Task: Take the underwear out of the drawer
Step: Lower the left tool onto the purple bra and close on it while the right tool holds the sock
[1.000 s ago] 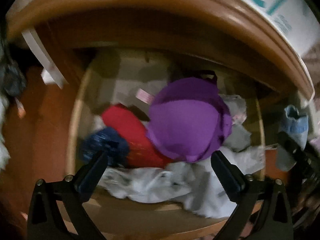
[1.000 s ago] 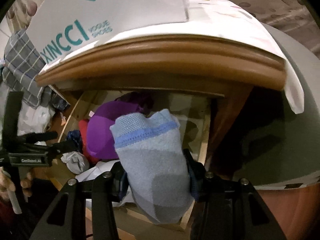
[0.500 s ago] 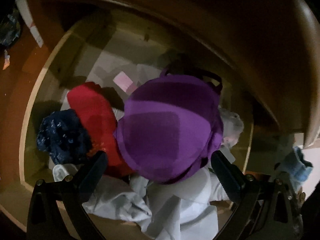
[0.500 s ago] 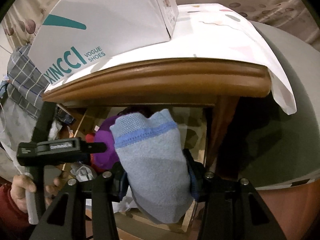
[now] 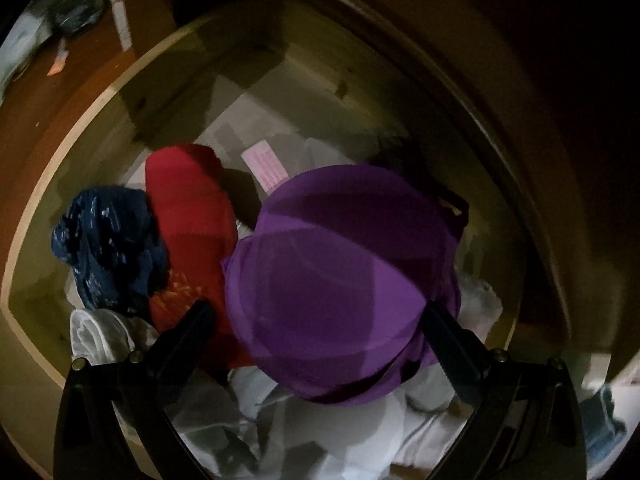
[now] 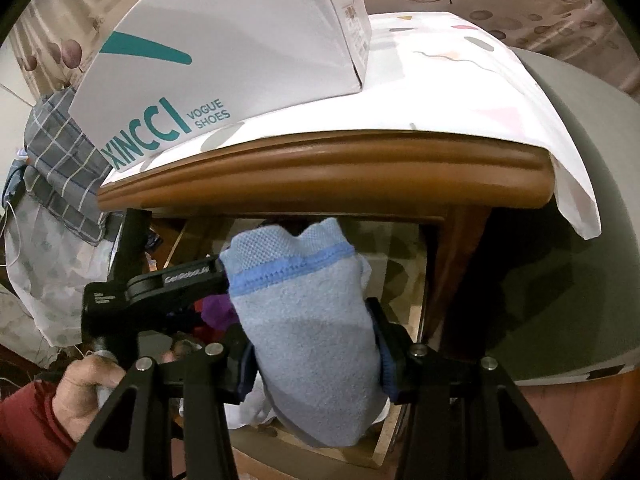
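Observation:
In the left wrist view the open drawer (image 5: pixel 80 128) holds a purple bra (image 5: pixel 340 272), a red garment (image 5: pixel 188 216), a dark blue patterned garment (image 5: pixel 108 248) and white clothes (image 5: pixel 320 428). My left gripper (image 5: pixel 320 320) is open, its fingers straddling the near side of the purple bra, just above it. In the right wrist view my right gripper (image 6: pixel 316 356) is shut on a light blue sock (image 6: pixel 308 320) and holds it above the drawer's front right corner (image 6: pixel 384 448). The left gripper's body (image 6: pixel 160 292) shows to its left.
A wooden tabletop edge (image 6: pixel 320 176) overhangs the drawer, covered by a white cloth (image 6: pixel 460 92) with a white shoe box (image 6: pixel 224 48) on it. A checked cloth (image 6: pixel 60 160) hangs at the left. A grey rounded surface (image 6: pixel 560 280) lies at the right.
My left gripper has moved forward and down into the drawer, closer over the purple bra. My right gripper has stayed shut on the sock and moved back a little.

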A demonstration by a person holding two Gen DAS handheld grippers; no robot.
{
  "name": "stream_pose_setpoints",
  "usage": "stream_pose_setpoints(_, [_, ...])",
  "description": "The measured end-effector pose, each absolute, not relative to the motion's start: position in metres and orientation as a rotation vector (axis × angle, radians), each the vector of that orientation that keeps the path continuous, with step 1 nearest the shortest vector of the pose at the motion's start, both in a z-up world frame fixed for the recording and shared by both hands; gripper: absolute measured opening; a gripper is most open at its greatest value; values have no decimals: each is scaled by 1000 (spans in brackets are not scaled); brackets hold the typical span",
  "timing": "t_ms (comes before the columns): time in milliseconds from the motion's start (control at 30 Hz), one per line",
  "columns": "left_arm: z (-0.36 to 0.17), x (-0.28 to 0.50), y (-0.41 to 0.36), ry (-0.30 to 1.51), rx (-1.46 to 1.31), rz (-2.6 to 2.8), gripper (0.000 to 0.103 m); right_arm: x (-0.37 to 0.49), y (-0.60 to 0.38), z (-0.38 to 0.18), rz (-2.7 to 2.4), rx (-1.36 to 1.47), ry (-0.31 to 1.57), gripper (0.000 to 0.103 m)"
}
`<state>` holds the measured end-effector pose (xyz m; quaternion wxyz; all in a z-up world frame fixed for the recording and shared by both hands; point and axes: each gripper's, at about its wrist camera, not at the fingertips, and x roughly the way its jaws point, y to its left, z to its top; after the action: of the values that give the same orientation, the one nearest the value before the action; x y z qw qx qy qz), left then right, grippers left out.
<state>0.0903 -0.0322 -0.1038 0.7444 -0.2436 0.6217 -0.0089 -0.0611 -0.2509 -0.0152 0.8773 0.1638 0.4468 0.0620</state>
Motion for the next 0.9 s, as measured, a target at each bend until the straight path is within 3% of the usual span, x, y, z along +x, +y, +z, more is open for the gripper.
stream_pose_setpoints(167, [-107,89,-39,1354,-553,17,102,-61,-252,-14,127,348,932,48])
stream_pose_setpoints(267, [-106,86,-46,1343,-546,10,81,-60,-252,-14,130,355,931,48])
stream_pose_setpoints(500, [-104,80,-41,1316,-569,-22,66,-60,-251,-13,130,361,924,48])
stream_pose_setpoints(900, [-82,52,-23,1267,-558,-58,54,-60,-253,-12,126,374,919,48])
